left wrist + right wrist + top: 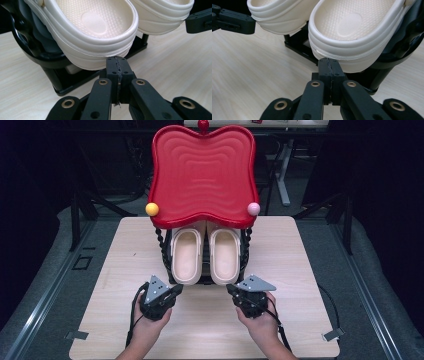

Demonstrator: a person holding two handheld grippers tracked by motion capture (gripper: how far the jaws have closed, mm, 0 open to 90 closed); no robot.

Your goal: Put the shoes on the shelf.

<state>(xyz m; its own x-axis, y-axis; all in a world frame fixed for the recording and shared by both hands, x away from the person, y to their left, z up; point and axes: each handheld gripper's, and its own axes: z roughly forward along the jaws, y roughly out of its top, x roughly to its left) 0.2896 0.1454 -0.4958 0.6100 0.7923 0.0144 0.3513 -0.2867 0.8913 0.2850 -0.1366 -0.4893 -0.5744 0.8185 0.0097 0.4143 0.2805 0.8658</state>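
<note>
Two cream clogs rest side by side, heels toward me, on a black rack (170,265) under a red wavy tray (202,172). The left clog (186,255) (95,27) hangs just beyond my left gripper (176,290) (117,62), whose jaws are pressed together with nothing between them. The right clog (225,255) (352,30) sits just past my right gripper (231,290) (329,63), also shut and empty. Each gripper's tip is close under its clog's heel rim; contact cannot be told. A hand holds each gripper near the table's front.
The rack stands mid-table on a light wooden tabletop (300,270). A yellow ball (152,209) and a pink ball (253,208) cap the tray's front corners. Dark floor and chair legs surround the table. Bare wood lies to either side of the rack.
</note>
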